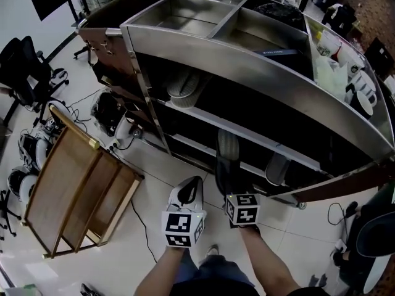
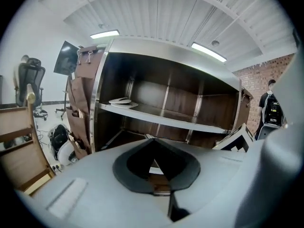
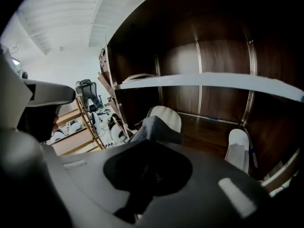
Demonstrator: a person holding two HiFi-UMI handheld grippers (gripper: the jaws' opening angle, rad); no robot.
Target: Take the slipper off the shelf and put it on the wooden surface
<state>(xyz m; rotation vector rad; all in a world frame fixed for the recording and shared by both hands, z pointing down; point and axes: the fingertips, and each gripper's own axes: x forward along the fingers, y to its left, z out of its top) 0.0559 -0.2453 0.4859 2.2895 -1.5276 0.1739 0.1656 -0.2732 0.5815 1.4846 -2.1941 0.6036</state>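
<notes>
My left gripper [image 1: 183, 217] is shut on a pale grey slipper [image 1: 188, 193] that stands up above its marker cube; in the left gripper view this slipper [image 2: 156, 184] fills the lower half and hides the jaws. To its right, my right gripper [image 1: 239, 201] is shut on a darker grey slipper [image 1: 225, 159], which reaches toward the steel shelf unit [image 1: 259, 66] and covers the bottom of the right gripper view [image 3: 156, 175]. One slipper [image 1: 183, 85] lies on the upper shelf board, another [image 1: 276, 168] on the lower one [image 3: 237, 148]. The wooden rack [image 1: 74, 190] stands on the floor at the left.
Office chairs [image 1: 21, 66], helmets [image 1: 28, 150] and cables [image 1: 139, 221] lie on the white floor left of the rack. Bags and white items [image 1: 345, 66] sit on the shelf unit's top right. A person [image 2: 270, 110] stands at the far right of the left gripper view.
</notes>
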